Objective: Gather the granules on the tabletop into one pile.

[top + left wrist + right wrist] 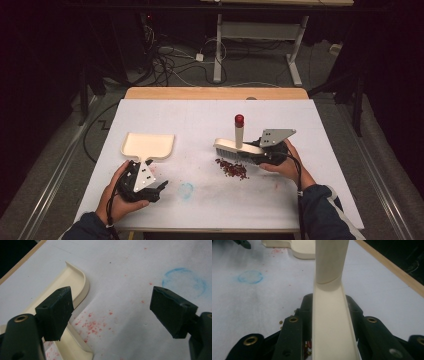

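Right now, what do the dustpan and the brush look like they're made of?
The dustpan looks like moulded cream plastic: smooth, slightly glossy, with a rounded raised rim. The brush seems the same cream plastic, with a red cap on its upright handle; its bristles look pale, probably synthetic, though that is hard to tell.

The brush (329, 315) hides the right tool's (329, 322) pads; dustpan (75, 285) cut off.

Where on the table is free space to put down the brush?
The far strip of the white table beyond the dustpan and brush is bare, as is the near edge by the blue ring. Red crumbs crowd the middle.
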Demonstrator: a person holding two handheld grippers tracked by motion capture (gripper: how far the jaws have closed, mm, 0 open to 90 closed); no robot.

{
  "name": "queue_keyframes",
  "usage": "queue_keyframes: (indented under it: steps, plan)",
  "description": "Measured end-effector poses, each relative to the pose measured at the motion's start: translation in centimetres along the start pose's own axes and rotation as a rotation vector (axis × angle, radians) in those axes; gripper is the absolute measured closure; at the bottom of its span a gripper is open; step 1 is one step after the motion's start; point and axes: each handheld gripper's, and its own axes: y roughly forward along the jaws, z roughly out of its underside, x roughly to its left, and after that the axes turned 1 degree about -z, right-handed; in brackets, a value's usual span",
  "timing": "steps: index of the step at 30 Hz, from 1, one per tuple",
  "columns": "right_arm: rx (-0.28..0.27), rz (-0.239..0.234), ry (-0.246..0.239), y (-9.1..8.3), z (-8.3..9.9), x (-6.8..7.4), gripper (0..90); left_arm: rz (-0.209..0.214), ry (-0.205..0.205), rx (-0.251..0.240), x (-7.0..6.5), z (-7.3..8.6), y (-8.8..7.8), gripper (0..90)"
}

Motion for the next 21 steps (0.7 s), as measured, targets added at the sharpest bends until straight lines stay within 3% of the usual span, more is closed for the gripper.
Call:
queue_keyframes:
  steps: [2,4,5,6,7,9,14,19,21]
  plan:
    - [-0.015,0.035,0.003,-0.3,-0.5,0.3,67.4,-0.001,0.001,0.000,0.0,0.0,0.0,17.8]
    - [-0.034,0.082,0.046,-0.7,-1.2,0.8,67.3,-0.002,-0.002,-0.005,0.0,0.1,-0.1,17.8]
    - [-0.034,0.082,0.046,-0.7,-1.2,0.8,67.3,-0.003,-0.003,-0.006,0.1,0.1,-0.2,17.8]
    - [-0.052,0.140,0.083,-1.2,-2.4,1.8,67.3,-0.007,-0.003,-0.010,0.1,0.1,-0.3,17.8]
    - [-0.059,0.152,0.094,-1.4,-2.7,2.2,67.3,-0.007,-0.005,-0.014,0.1,0.1,-0.3,17.8]
    - [-0.086,0.142,0.114,-1.8,-3.5,3.3,67.3,-0.008,-0.007,-0.023,0.1,0.1,-0.5,17.8]
    - [-0.063,0.154,0.095,-2.3,-4.4,5.2,67.2,0.008,0.006,-0.065,-0.4,-0.1,-1.2,17.1]
    - [-0.060,0.152,0.188,-1.6,-4.1,6.8,67.2,0.010,0.009,-0.068,-0.5,-0.1,-1.2,17.1]
    - [-0.078,0.162,0.252,-0.6,-4.0,7.8,67.2,0.008,0.007,-0.068,-0.4,0.0,-1.2,17.1]
